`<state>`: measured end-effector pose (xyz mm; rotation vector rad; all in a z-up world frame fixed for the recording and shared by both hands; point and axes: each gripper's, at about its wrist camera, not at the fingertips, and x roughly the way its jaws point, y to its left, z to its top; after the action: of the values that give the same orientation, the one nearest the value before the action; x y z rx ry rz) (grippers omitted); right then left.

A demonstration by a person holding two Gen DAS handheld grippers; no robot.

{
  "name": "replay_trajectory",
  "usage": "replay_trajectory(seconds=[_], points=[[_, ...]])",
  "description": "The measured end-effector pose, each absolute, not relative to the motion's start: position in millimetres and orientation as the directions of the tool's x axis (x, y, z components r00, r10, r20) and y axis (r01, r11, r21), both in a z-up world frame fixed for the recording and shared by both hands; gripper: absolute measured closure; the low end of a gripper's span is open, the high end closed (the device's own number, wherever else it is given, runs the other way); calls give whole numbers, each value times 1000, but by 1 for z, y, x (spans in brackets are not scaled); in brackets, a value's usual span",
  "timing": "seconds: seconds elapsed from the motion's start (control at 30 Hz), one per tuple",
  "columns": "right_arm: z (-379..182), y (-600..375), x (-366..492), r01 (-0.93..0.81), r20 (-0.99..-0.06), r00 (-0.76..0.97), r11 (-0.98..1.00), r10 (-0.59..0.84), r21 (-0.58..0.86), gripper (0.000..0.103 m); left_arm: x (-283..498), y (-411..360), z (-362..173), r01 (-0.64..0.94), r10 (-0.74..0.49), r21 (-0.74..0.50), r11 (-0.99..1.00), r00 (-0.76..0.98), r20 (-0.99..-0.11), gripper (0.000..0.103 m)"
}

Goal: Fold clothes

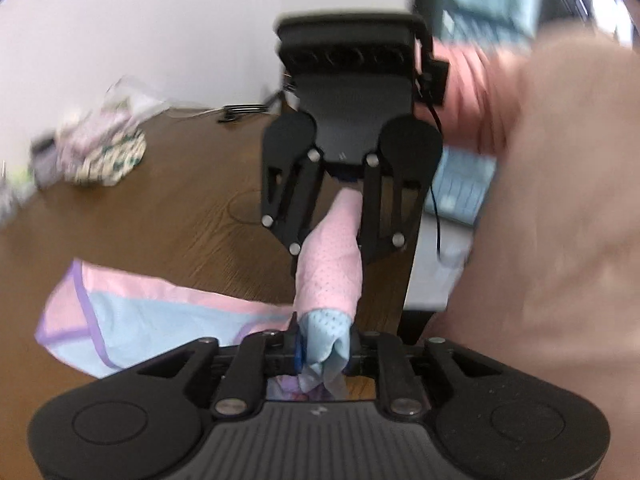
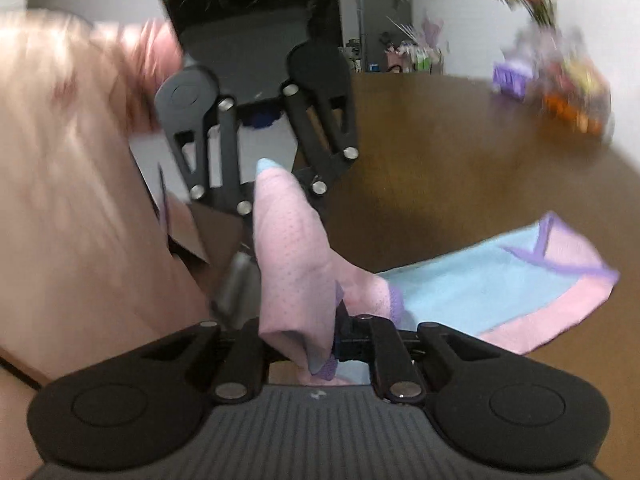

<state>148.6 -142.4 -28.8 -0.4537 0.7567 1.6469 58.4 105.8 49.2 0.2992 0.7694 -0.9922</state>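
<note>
On the brown table (image 1: 168, 216), we hold the garment (image 2: 500, 292) clamped in left gripper (image 1: 324, 360) and right gripper (image 2: 316, 354), facing at twelve o'clock; lifting step underway; next, fold across.

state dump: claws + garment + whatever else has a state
left claw: shut on garment
right claw: shut on garment
garment: one end pinched between both claws and bunched, the rest draped onto the table
cloth pile: crumpled at the table's far edge

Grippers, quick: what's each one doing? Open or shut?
Left gripper: shut on the garment.
Right gripper: shut on the same garment.
</note>
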Motion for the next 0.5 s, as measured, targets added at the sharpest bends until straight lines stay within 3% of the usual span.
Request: replay_trajectory(seconds=[0.1,0.2,0.37,0.43,0.5], points=[[-42,-142,190,-917,-637,-270,8,722,398,91,85,125,40,736,-674,-283,615,305,-673,71],[-59,-136,223,-851,-620,-330,61,712,522,90,108,143,19,640,-705,-419,644,286,-649,71],[-82,-144,238,-791,-605,-386,88,697,606,87,122,157,-7,558,-736,-522,645,270,-621,70],[-87,-149,238,-774,-592,-396,92,702,627,82,120,162,-13,539,-745,-546,642,271,-609,65],[-89,-155,239,-755,-573,-397,100,717,648,73,117,167,-18,512,-748,-566,647,281,-601,47]])
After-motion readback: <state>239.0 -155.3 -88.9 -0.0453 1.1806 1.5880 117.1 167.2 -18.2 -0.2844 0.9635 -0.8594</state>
